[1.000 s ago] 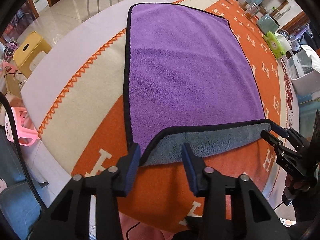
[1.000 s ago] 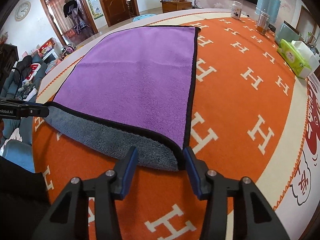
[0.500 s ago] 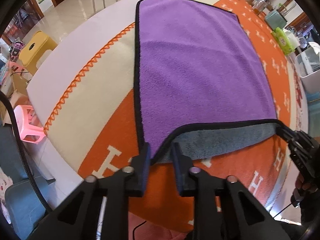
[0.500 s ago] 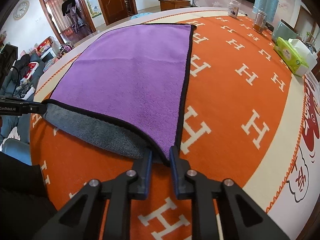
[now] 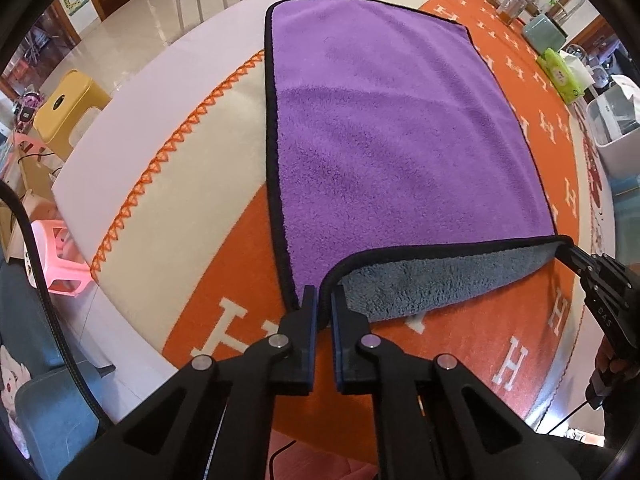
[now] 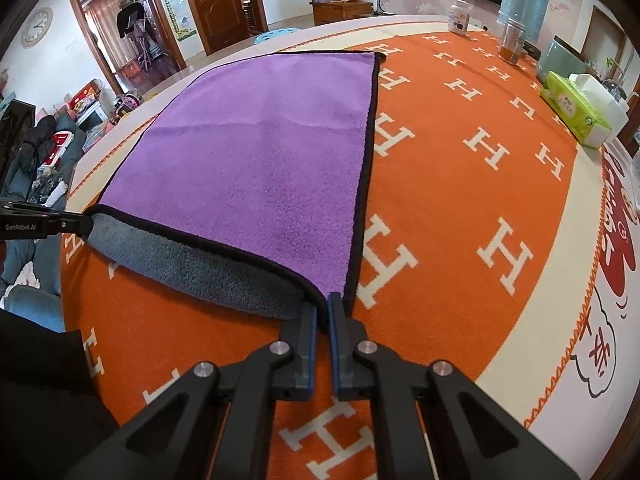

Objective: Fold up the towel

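A purple towel [image 5: 392, 128] with black trim and a grey underside lies spread on the orange table cover; it also shows in the right wrist view [image 6: 264, 160]. My left gripper [image 5: 325, 300] is shut on the towel's near left corner. My right gripper [image 6: 323, 312] is shut on the near right corner; it also shows at the right of the left wrist view [image 5: 568, 250]. The near edge hangs lifted between the two grippers, its grey underside [image 5: 432, 284] showing. The left gripper shows at the left of the right wrist view [image 6: 76, 222].
The orange H-patterned cover [image 6: 460, 208] spans the round table. At the far right stand a green tissue pack [image 6: 576, 108], jars and a blue container [image 6: 520, 12], and a white bin [image 5: 616, 128]. Stools [image 5: 68, 100] stand on the floor at left.
Both grippers closed on the towel's near corners and lifted the near edge off the table, showing more grey underside.
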